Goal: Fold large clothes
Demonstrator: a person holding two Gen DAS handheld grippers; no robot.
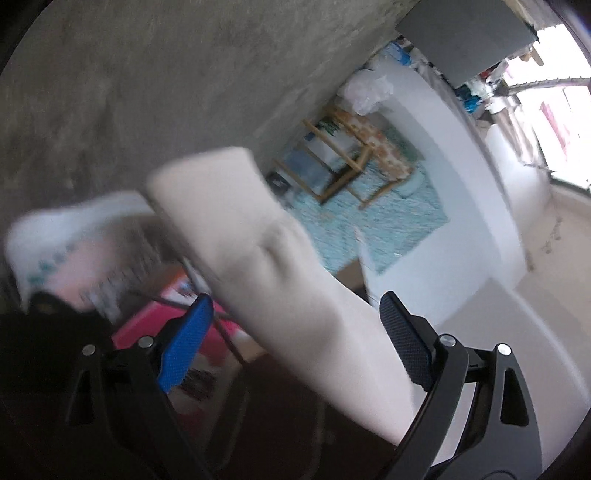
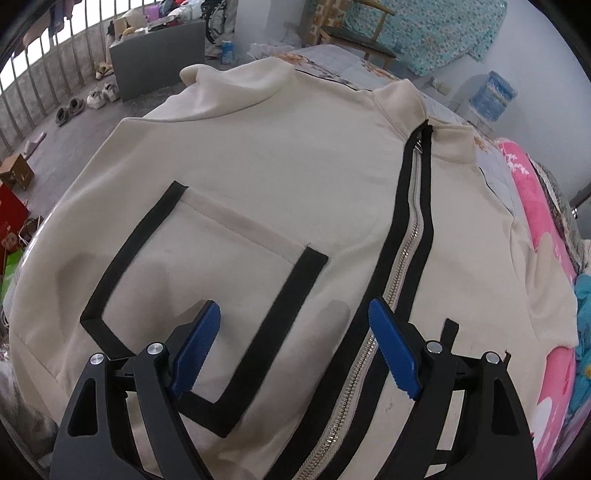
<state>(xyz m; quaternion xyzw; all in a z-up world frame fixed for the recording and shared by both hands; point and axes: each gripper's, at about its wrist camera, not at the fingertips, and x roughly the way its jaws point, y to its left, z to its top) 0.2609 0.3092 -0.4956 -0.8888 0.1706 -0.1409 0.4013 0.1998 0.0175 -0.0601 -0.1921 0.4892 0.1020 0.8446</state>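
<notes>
A cream zip-up jacket [image 2: 258, 155] lies flat, front up, on a bed. It has a black-edged zipper [image 2: 410, 236] and a black-trimmed pocket [image 2: 207, 266]. My right gripper [image 2: 293, 306] hovers open over the lower front, between pocket and zipper, with nothing held. The left wrist view is tilted and blurred. There a cream sleeve [image 1: 266, 236] runs between the wide jaws of my left gripper [image 1: 295, 299], its cuff [image 1: 207, 177] pointing away. The blue pad [image 1: 184, 343] stands clear of the sleeve, so the gripper is open.
A pink blanket [image 2: 535, 258] lies along the bed's right side. On the floor to the left are shoes [image 2: 99, 96], a grey cabinet [image 2: 159, 48] and boxes [image 2: 14, 170]. A wooden chair [image 2: 354, 33] with a teal cloth [image 2: 424, 26] stands behind the bed.
</notes>
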